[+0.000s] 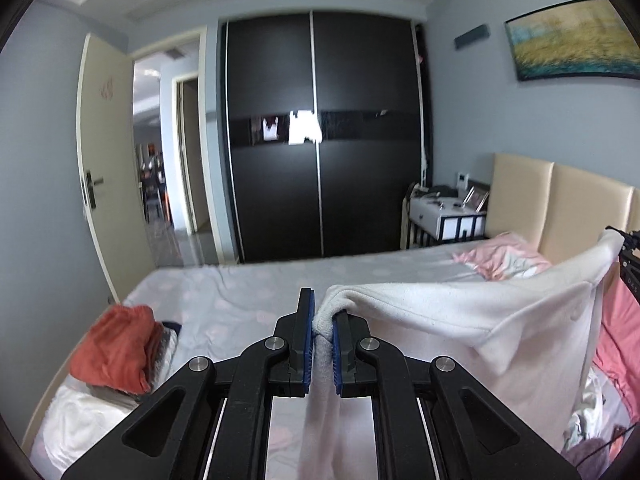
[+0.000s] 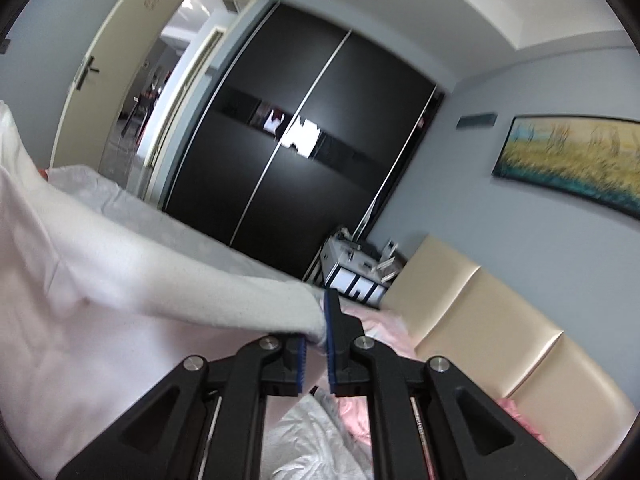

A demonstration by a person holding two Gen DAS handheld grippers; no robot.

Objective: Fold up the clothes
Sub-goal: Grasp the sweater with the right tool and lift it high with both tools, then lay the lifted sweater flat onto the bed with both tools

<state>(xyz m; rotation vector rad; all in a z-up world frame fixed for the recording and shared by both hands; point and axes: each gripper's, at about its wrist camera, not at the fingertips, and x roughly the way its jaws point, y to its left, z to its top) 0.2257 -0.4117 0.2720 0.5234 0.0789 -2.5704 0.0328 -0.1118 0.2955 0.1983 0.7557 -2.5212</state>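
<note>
A white fleecy garment (image 1: pixel 492 320) hangs stretched in the air above the bed (image 1: pixel 248 292). My left gripper (image 1: pixel 322 320) is shut on one top corner of it, with cloth bunched between the blue pads. From there the top edge runs right to the other gripper, whose tip shows at the frame edge (image 1: pixel 624 240). In the right wrist view my right gripper (image 2: pixel 317 332) is shut on the opposite corner of the same garment (image 2: pixel 104 280), which spreads away to the left. The garment's lower part drops out of sight below both grippers.
A folded orange garment (image 1: pixel 120 348) tops a small stack at the bed's left edge. A pink pillow (image 1: pixel 500 260) lies by the beige headboard (image 1: pixel 560 208). Crumpled white and pink clothes (image 2: pixel 316 436) lie on the bed below. A black wardrobe (image 1: pixel 320 140) and an open door (image 1: pixel 108 152) stand beyond.
</note>
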